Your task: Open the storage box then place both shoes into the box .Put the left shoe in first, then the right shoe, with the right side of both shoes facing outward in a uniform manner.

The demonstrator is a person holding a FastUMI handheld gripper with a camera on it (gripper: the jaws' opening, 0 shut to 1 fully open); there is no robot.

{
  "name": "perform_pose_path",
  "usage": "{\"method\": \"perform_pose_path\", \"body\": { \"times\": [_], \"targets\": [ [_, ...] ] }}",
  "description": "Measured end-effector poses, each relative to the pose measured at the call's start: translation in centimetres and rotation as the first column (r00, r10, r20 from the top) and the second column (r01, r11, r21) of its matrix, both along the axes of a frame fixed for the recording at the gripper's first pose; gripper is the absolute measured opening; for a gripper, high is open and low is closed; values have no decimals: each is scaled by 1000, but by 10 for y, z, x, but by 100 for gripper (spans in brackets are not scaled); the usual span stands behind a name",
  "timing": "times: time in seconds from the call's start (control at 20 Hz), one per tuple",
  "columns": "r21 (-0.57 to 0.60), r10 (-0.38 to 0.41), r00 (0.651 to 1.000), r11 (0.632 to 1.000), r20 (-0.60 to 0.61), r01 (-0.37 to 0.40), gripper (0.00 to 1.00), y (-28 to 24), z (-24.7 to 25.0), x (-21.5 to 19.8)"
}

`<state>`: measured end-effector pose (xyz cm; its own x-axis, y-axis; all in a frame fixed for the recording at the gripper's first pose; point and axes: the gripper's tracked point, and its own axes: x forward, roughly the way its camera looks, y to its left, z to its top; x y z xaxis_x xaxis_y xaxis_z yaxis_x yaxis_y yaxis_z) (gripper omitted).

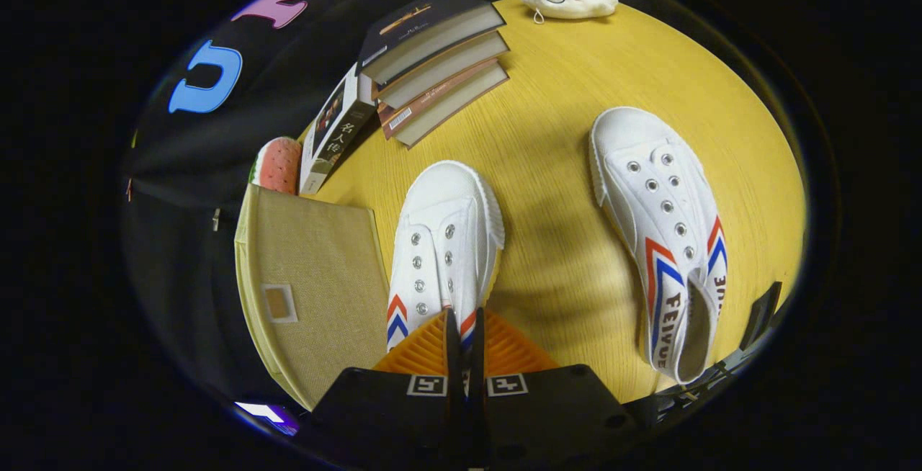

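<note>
Hand-held gripper (pixel 461 330): fingers pressed nearly together, clamped on the heel edge of the near shoe (pixel 441 248).
Other shoe (pixel 663 233): lay on the desk (pixel 569 96), right of the fingers, well apart.
Storage box (pixel 317 284): stood left of the held shoe, just beside it, lid closed.

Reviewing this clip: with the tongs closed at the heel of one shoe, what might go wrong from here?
1. The tongs seem to pinch only a thin bit of the near shoe at its heel; it may slip or swing when lifted.
2. The storage box beside it looks closed, so the shoe could arrive before the box is opened.
3. The other shoe lies angled, inviting mismatched facing.
</note>
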<state>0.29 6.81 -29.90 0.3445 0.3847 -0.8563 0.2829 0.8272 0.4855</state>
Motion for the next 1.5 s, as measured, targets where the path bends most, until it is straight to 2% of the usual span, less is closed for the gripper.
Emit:
{"method": "perform_pose_path", "body": {
  "times": [0.4,0.6,0.7,1.0,1.25,1.5],
  "targets": [
    [-15,8,989,1000,146,-5,5,4,100,11],
    [8,25,980,1000,195,-27,5,39,139,17],
    [22,58,976,998,211,-65,5,65,152,17],
    [4,182,954,982,238,-188,5,155,159,17],
    [4,218,950,974,222,-225,5,220,144,21],
    [-27,220,958,975,186,-219,5,246,122,26]
  ]
}}
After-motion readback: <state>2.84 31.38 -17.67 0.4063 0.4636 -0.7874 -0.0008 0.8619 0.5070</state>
